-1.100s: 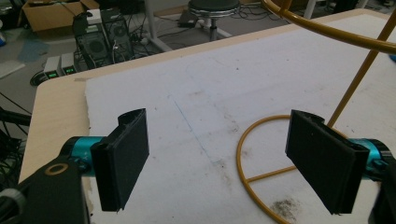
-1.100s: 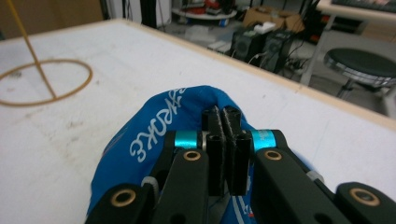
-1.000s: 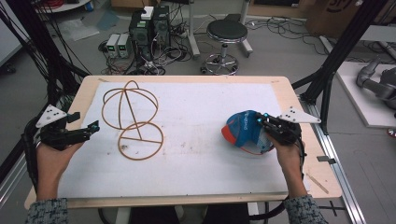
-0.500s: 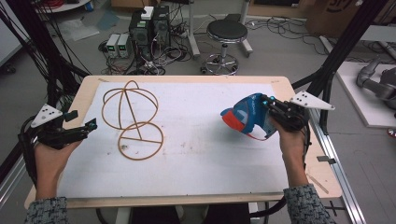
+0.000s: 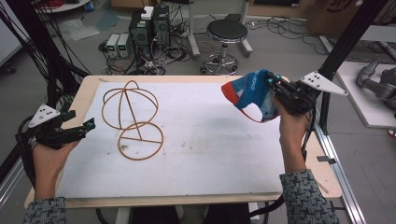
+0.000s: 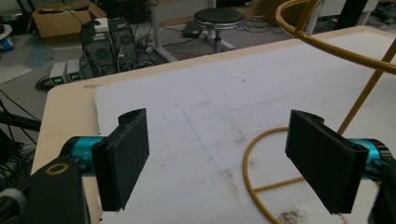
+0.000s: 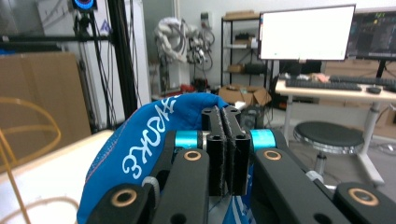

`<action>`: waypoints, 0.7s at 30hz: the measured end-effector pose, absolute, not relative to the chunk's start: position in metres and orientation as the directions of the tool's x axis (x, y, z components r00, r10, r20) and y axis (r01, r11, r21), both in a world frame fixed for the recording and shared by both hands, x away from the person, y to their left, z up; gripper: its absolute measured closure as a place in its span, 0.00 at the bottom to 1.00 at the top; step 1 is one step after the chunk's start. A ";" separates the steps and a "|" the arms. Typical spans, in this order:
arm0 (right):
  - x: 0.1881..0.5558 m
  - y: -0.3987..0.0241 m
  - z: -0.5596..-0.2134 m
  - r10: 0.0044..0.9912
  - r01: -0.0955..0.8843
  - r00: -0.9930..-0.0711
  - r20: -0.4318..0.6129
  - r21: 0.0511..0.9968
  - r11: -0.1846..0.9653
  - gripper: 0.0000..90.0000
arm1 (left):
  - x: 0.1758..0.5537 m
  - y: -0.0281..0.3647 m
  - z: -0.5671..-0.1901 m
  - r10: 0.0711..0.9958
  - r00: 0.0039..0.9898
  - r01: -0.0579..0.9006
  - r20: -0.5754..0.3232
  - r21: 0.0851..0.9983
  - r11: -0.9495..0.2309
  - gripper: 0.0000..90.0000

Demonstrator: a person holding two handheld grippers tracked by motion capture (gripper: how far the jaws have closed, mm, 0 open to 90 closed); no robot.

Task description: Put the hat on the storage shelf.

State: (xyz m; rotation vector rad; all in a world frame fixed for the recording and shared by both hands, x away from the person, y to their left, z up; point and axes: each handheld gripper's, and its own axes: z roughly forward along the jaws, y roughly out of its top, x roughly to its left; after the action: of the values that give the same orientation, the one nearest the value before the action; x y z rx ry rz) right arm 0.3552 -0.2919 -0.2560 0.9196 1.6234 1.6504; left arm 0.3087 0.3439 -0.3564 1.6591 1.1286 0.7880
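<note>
Right gripper (image 5: 275,84), upper right of the high view: fingers pressed together, pinching a blue cap (image 5: 252,93) with a red brim edge and white lettering, held up clear of the desk (image 5: 196,140) over its right rear part. In the right gripper view the cap's (image 7: 154,135) blue cloth bunches around the closed fingers. Left gripper (image 5: 81,128), left edge of the high view: fingers spread, nothing between them, just left of the orange wire frame (image 5: 133,119) standing on the white mat (image 5: 210,154).
</note>
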 end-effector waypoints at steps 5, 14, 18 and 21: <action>0.360 -0.277 -0.232 0.825 -0.011 -0.563 0.041 0.998 -0.057 1.00 | 0.309 0.346 -0.358 0.933 0.361 0.325 -0.006 0.938 -0.120 0.24; 0.370 -0.247 -0.206 0.795 -0.061 -0.603 0.065 0.990 -0.127 1.00 | 0.309 0.343 -0.355 0.932 0.363 0.318 0.009 0.939 -0.133 0.24; 0.371 -0.231 -0.204 0.790 -0.070 -0.612 0.037 0.992 -0.101 1.00 | 0.308 0.343 -0.355 0.932 0.363 0.316 0.006 0.940 -0.129 0.24; 0.373 -0.213 -0.202 0.773 -0.076 -0.634 0.027 0.992 -0.097 1.00 | 0.308 0.343 -0.355 0.932 0.362 0.314 0.006 0.941 -0.129 0.24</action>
State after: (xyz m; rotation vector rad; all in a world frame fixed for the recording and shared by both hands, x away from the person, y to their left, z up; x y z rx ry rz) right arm 0.3728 -0.2132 -0.2021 0.7730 1.5706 1.7947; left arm 0.3078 0.3433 -0.3546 1.6555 1.1276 0.7997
